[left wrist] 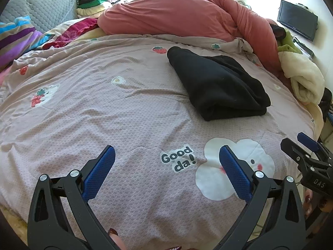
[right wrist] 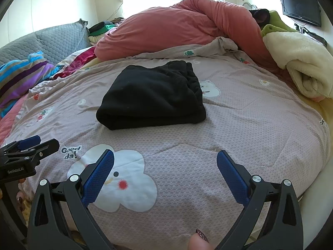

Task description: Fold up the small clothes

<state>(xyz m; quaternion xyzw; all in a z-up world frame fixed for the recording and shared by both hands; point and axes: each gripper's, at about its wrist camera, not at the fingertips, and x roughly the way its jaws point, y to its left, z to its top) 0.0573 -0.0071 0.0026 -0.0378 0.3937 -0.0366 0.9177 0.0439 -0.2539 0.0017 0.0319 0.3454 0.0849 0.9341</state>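
The bed [right wrist: 239, 129] gives me a wide, flat cover to work on, so the black garment [right wrist: 152, 100] lies mid-bed, already folded into a thick bundle, well ahead of me. My left gripper [left wrist: 166, 170] and right gripper [right wrist: 165, 170] hover near the edge, fingers spread apart, empty, clear of the cloth.

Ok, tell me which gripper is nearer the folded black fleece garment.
Right gripper, slightly; the folded black fleece garment lies almost straight ahead of it. From the left gripper it lies ahead, off to the right.

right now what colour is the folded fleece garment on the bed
The folded fleece garment is plain black, clearest in the right wrist view.
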